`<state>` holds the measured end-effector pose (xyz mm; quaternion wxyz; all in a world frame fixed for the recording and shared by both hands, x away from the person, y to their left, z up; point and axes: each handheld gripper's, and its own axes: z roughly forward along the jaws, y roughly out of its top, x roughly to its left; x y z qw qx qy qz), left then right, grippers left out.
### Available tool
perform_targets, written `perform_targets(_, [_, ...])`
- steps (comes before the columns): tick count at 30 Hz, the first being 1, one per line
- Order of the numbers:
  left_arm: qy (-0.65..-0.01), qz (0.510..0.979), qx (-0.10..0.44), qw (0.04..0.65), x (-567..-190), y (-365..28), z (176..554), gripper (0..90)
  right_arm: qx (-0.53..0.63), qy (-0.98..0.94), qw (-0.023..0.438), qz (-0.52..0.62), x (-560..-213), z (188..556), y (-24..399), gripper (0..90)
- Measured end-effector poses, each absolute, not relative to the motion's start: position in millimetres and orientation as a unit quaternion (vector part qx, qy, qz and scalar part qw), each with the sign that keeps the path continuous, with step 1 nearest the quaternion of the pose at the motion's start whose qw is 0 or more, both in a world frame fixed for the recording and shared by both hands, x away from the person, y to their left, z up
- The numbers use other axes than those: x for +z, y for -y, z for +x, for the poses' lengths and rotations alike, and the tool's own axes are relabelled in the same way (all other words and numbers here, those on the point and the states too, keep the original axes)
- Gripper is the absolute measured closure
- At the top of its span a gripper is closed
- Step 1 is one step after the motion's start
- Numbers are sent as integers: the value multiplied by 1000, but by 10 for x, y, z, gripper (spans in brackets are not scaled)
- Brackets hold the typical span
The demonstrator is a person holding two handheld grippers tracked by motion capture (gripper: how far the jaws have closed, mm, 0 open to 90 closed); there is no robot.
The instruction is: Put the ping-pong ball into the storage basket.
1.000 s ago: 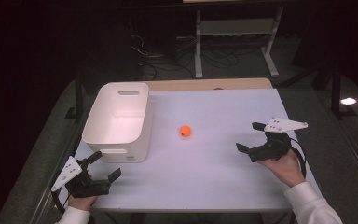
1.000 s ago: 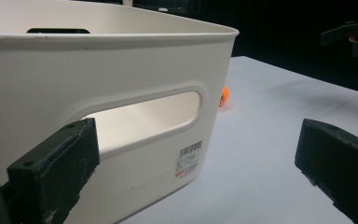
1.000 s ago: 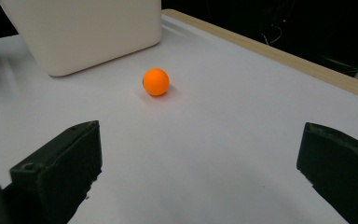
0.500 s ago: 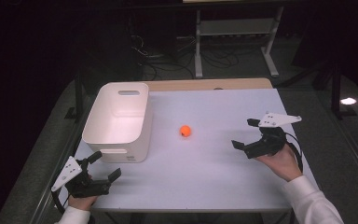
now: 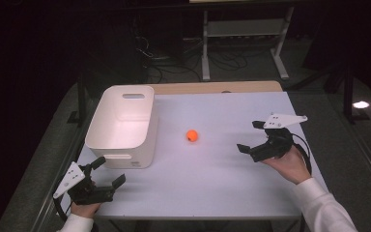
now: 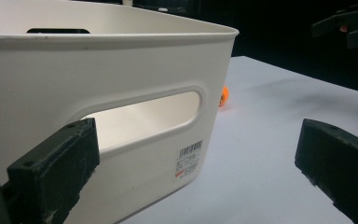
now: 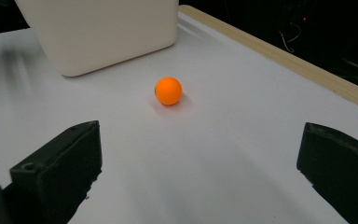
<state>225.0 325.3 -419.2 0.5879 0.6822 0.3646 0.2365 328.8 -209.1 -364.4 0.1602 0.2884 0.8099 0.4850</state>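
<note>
An orange ball [image 5: 192, 136] lay on the white worktop [image 5: 212, 193], roughly at its middle, a little to the right of a white plastic bin [image 5: 121, 126] and apart from it. The bin stood upright on the left part of the worktop, with a slot handle cut into each end wall and a barcode label on the near wall, seen close in the left gripper view [image 6: 189, 159].

The right gripper [image 5: 249, 137], held in the person's right hand [image 5: 290, 164], hovered over the right side of the worktop with its fingers spread wide apart and nothing between them. It pointed toward the ball, which lay some way ahead of it. In the right gripper view the ball [image 7: 168, 90] sat ahead of the two black fingers [image 7: 58, 170], between their lines but well beyond the tips, with the bin [image 7: 98, 32] behind it to the left.

The left gripper [image 5: 108, 171] was held low at the near left corner of the worktop, just in front of the bin's near wall. Its fingers [image 6: 56, 172] were also wide apart and held nothing. Its own view looked along the bin's near wall [image 6: 121, 74], past which a sliver of the ball [image 6: 223, 96] peeked out at the corner, and the right gripper [image 6: 345, 23] showed far off at the upper right.

A wooden strip [image 5: 212, 87] ran along the far edge of the worktop.
</note>
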Motion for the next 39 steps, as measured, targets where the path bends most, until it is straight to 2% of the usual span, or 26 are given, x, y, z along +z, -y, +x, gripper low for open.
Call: perform_targets(39, [-364,682,234,590,-4193,-3253,2252,0,463,-835,140,260,-3469,3536,1854,0])
